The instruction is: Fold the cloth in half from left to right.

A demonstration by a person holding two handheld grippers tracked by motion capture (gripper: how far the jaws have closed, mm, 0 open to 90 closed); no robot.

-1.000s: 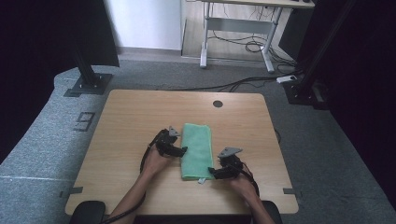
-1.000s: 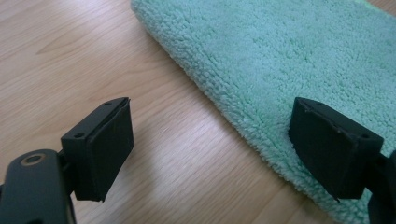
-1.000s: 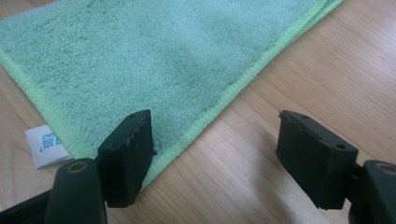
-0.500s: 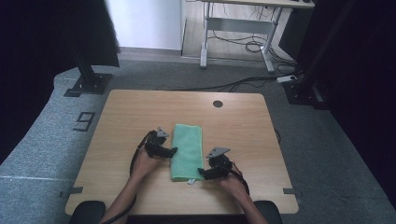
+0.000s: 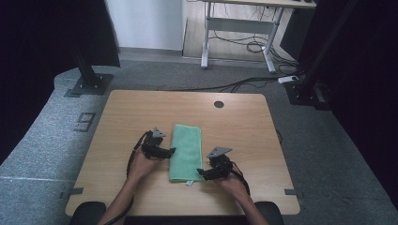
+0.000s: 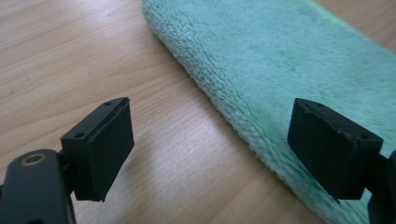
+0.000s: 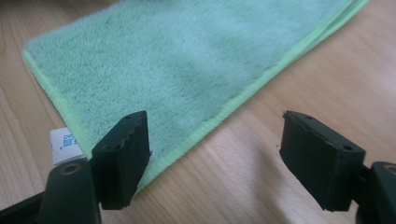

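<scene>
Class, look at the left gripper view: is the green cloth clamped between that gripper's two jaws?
No: the left gripper stands open above the table, its jaws apart and pressing nothing, with the green cloth lying flat beneath.

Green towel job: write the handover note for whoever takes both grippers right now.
Left gripper: open, holding nothing, at the towel's left long edge.
Right gripper: open, holding nothing, jaws just opened further, at the near right corner.
Green towel: lies flat on the wooden table, folded into a narrow strip, white label at its near end.
Done: lengthwise fold.
Left: probably another fold; regrip first.
</scene>
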